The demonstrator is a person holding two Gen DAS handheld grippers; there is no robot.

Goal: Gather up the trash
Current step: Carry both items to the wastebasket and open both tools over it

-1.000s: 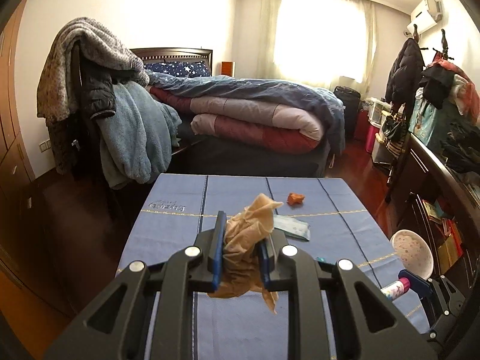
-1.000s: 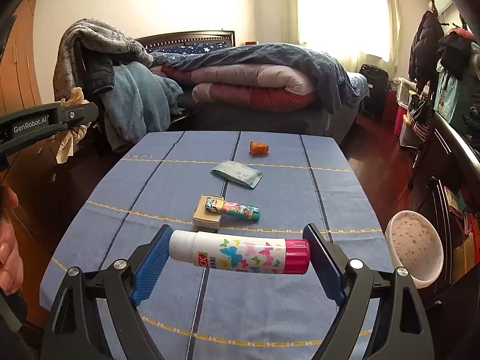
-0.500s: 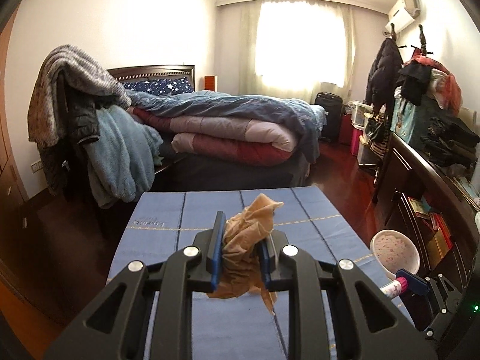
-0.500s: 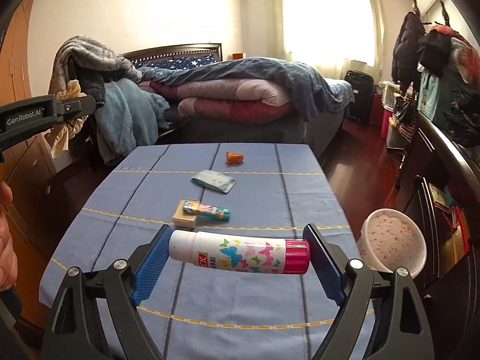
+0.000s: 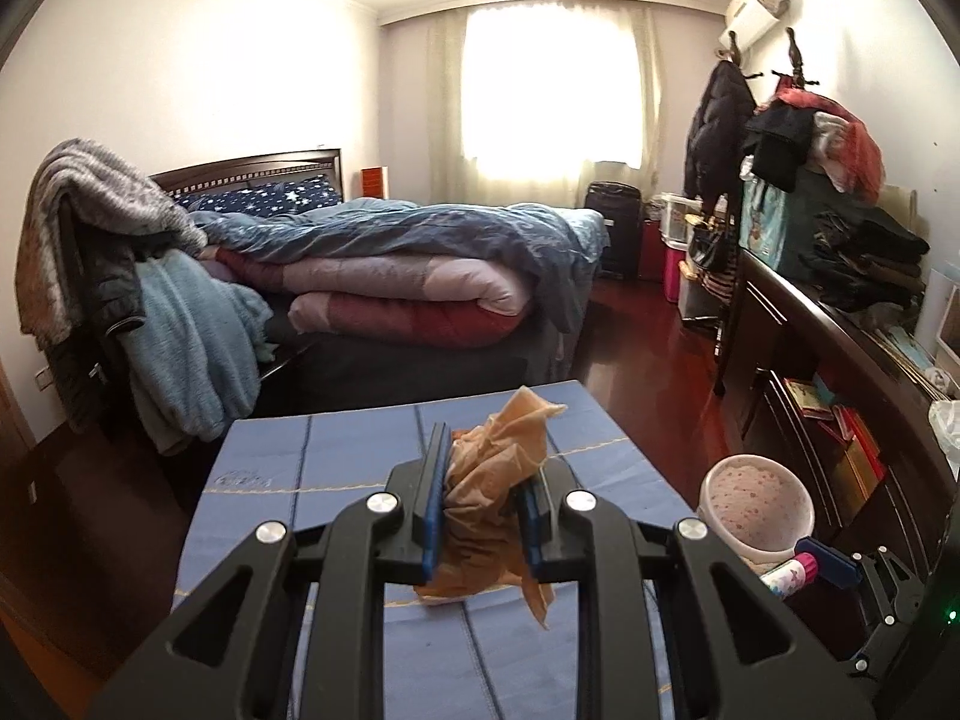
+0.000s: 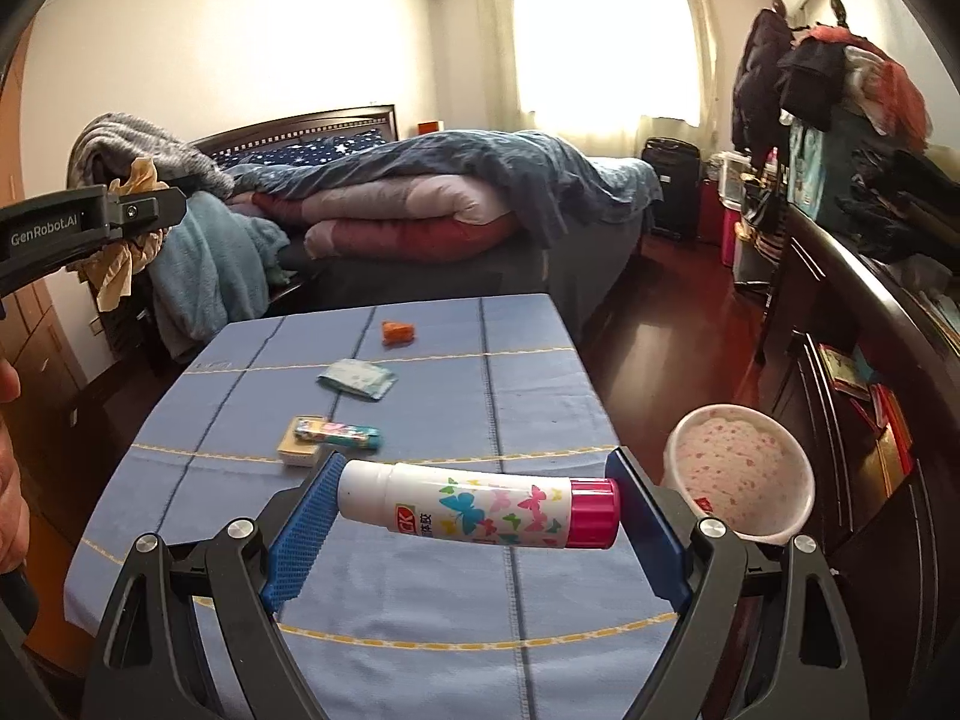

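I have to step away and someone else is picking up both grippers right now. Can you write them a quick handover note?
Left gripper: shut on a crumpled brown paper wad, held above the table.
Right gripper: clamped end to end on a white glue stick with a pink cap, also lifted.
Bin: the pink speckled wastebasket stands on the floor just past the table's right edge.
Done: two pieces picked up, neither dropped in yet.
Left on the blue cloth: an orange scrap, a pale green packet, and a colourful wrapper lying on a small tan box.
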